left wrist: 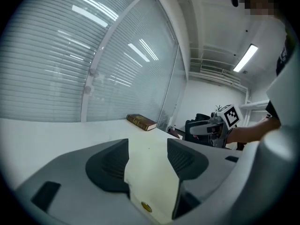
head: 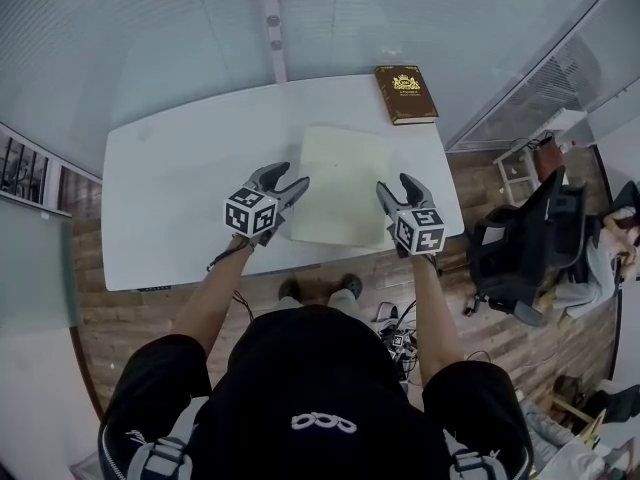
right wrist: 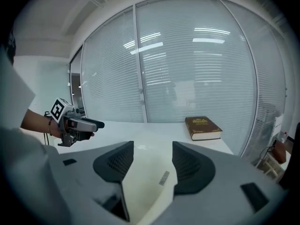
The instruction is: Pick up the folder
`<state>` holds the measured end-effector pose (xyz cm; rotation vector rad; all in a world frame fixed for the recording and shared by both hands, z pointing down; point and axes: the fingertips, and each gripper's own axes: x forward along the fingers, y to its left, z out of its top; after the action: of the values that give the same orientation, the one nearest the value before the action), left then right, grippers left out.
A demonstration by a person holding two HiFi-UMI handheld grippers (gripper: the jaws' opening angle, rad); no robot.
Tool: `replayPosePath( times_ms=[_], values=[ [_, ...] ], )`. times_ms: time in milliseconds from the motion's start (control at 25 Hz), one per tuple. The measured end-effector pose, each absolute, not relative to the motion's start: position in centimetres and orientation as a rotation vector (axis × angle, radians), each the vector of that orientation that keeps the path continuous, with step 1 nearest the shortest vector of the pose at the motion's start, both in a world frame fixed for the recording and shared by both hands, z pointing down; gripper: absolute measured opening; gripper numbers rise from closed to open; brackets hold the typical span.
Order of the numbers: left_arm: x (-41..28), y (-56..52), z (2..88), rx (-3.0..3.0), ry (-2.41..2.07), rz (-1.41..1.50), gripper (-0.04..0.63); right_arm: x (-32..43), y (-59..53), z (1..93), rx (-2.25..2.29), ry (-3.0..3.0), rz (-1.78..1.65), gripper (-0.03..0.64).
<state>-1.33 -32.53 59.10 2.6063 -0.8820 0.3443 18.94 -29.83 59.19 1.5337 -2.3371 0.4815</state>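
left gripper (head: 288,180) has its jaws spread wide and grips nothing. It is poised at the corner of the folder (head: 345,183) farthest from the book (head: 405,93). right gripper (head: 398,190) is just as open and empty, at the near corner on the book's side. the cream folder lies flat on the white table (head: 180,188), just short of the book toward the person. in each gripper view its pale cover fills the gap between the dark pads. the step in hand looks like seating both grips. to do it well, each gripper would probably need tilting so one jaw slips under the folder's edge. both should then close together and lift level, so the thin cover neither bends nor slides toward the book. the head view hides the folder's two near corners beneath the grippers. no view settles whether any jaw touches the cover or the table. a small brass stud (left wrist: 146,206) and a grey label (right wrist: 163,177) show, the label's print too small to read.
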Motion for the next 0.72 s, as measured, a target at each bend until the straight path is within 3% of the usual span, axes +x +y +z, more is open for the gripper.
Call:
replayPosePath(
  times_ms=[280, 720],
  values=[
    [-1.3, -33.4, 64.2, 2.441, -0.846, 0.372, 0.259, 19.7, -30.7, 64.9, 1.428, -2.324, 0.732, 0.282],
    [-0.2, -34.0, 68.8, 2.261, -0.813, 0.374, 0.27, 20.3, -31.4, 69.9, 1.369, -2.303, 1.035, 0.285]
  ],
)
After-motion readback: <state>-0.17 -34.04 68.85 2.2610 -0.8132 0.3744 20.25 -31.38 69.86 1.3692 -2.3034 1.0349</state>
